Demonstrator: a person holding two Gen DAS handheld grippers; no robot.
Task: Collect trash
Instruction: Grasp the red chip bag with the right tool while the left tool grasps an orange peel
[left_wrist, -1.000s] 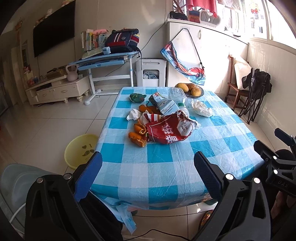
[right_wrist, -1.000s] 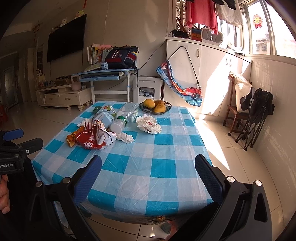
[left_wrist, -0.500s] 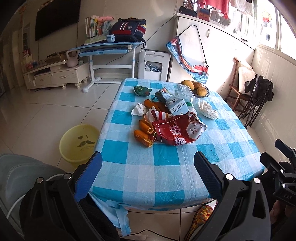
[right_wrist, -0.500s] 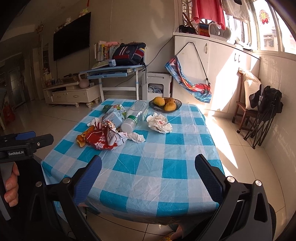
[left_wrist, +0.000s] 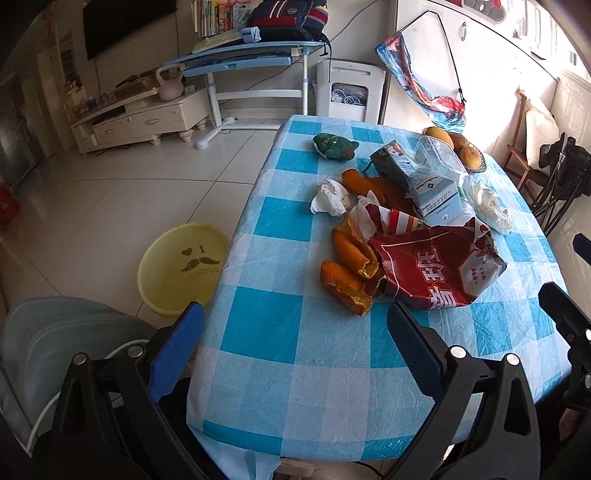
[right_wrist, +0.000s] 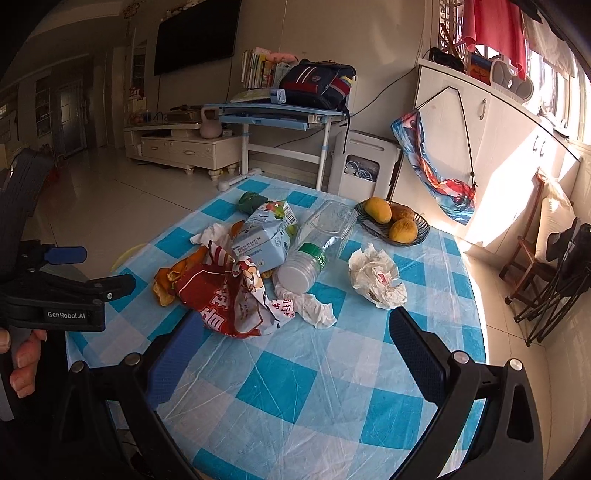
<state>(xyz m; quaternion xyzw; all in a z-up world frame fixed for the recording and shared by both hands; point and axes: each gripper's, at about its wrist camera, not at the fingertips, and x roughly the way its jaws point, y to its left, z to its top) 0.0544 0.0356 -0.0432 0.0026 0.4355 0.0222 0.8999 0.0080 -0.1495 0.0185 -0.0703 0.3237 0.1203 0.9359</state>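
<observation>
Trash lies in a heap on the blue checked table (left_wrist: 288, 354): a red snack bag (left_wrist: 436, 273), orange peels (left_wrist: 347, 269), a blue milk carton (left_wrist: 424, 184), crumpled tissues (left_wrist: 330, 197) and a green wrapper (left_wrist: 334, 146). The right wrist view shows the red bag (right_wrist: 221, 299), the carton (right_wrist: 262, 240), a lying clear bottle (right_wrist: 314, 243) and crumpled paper (right_wrist: 376, 277). My left gripper (left_wrist: 295, 343) is open and empty above the table's near edge. My right gripper (right_wrist: 295, 350) is open and empty, just short of the heap.
A yellow basin (left_wrist: 181, 266) stands on the floor left of the table. A fruit bowl (right_wrist: 393, 221) sits at the table's far side. A grey seat back (left_wrist: 44, 354) is at the near left. Folding chairs (right_wrist: 554, 273) stand to the right.
Both grippers have moved forward and closer to the table, so the trash heap looks larger. Both stay open and empty.
</observation>
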